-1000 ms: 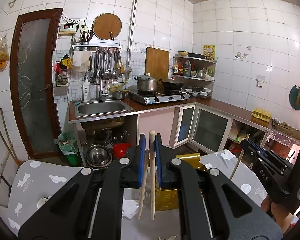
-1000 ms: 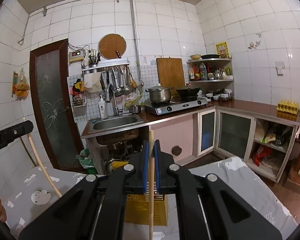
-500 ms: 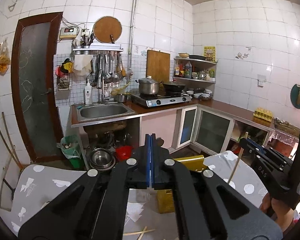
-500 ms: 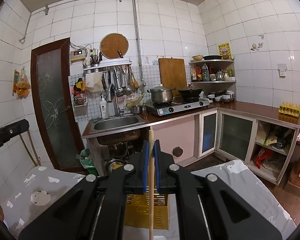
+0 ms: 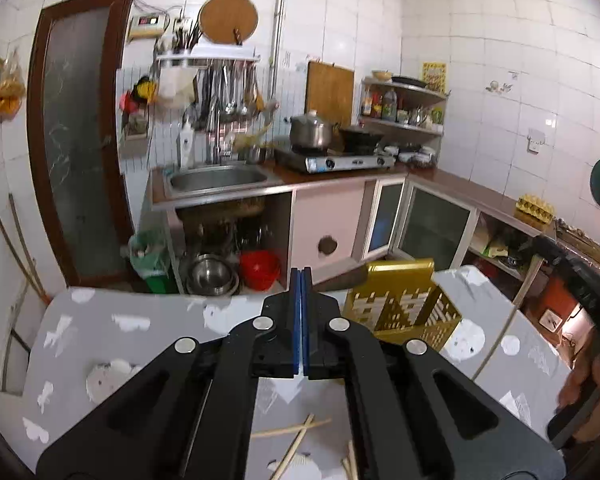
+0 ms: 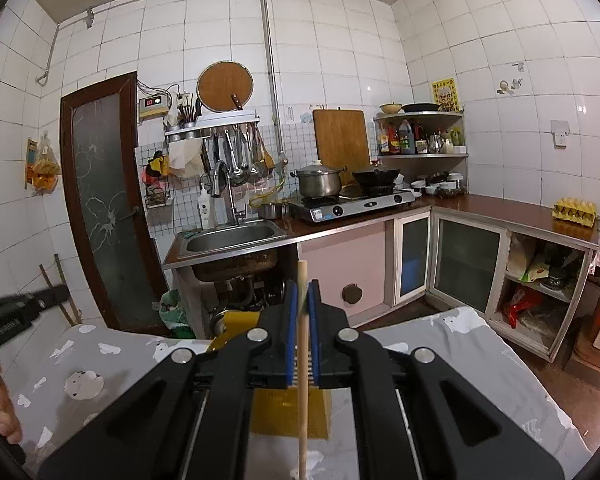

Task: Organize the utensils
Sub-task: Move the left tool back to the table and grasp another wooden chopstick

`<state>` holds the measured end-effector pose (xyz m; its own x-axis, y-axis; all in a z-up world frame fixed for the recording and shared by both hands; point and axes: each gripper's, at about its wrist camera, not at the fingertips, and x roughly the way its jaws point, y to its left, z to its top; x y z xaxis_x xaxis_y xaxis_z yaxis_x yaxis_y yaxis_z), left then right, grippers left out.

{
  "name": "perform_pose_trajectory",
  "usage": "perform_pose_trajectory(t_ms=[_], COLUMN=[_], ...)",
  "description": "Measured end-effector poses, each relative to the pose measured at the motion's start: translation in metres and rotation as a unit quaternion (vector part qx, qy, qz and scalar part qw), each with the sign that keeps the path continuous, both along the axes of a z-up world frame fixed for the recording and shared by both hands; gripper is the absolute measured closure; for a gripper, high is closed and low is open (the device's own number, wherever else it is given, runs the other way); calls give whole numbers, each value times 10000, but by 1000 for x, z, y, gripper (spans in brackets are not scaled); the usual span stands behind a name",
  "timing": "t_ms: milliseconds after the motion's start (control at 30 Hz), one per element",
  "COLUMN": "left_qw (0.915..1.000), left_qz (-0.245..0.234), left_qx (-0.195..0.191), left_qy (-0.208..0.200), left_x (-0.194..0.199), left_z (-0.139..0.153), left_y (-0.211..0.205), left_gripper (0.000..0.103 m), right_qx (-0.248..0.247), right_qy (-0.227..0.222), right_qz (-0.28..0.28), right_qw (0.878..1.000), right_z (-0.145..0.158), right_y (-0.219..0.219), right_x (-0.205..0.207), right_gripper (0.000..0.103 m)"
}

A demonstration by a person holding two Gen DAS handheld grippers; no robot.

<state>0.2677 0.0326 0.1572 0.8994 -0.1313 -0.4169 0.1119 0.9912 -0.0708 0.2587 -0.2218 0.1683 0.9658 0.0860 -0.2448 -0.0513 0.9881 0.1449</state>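
Observation:
My left gripper (image 5: 301, 316) is shut and empty above the grey table (image 5: 100, 344). Loose wooden chopsticks (image 5: 296, 434) lie on the table below it. A yellow slotted basket (image 5: 404, 304) stands just right of the left gripper. My right gripper (image 6: 302, 332) is shut on a single wooden chopstick (image 6: 302, 392), held upright above the same yellow basket (image 6: 288, 412). In the left wrist view the right gripper (image 5: 580, 280) shows at the far right with its chopstick (image 5: 504, 328) hanging down.
The table carries a grey cloth with white patches (image 6: 440, 332). Behind it are a sink counter (image 6: 236, 240), a stove with a pot (image 6: 320, 184), cabinets (image 6: 468, 264) and a brown door (image 6: 100, 184).
The left gripper let go of its chopsticks, which now lie on the table, and closed empty. The right gripper still holds its chopstick over the basket.

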Motion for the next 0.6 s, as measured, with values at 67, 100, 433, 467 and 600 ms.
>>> perform_pose_trajectory(t_ms=[67,100,433,467,600], left_qw=[9998,9997,9974,9973,9961], left_qz=[99,134,160,143,43], left_qx=[145,209,650,667,789], left_qy=[32,49,247,271,389], left_x=[-4,-6,-24,-25,-28], left_z=[-7,-9,-37,-40,-55], left_y=[3,3,8,8,12], left_gripper=[98,88,60,60,51], right_qx=[-33,-54,-225,-240,-258], right_qy=[45,80,543,606,840], right_qz=[5,7,-37,-37,-30], right_qw=[10000,10000,9983,9979,9961], right_z=[4,4,1,-1,-12], right_y=[-1,-2,-4,-4,-4], right_x=[-10,-13,-57,-61,-74], right_gripper=[97,97,97,97,97])
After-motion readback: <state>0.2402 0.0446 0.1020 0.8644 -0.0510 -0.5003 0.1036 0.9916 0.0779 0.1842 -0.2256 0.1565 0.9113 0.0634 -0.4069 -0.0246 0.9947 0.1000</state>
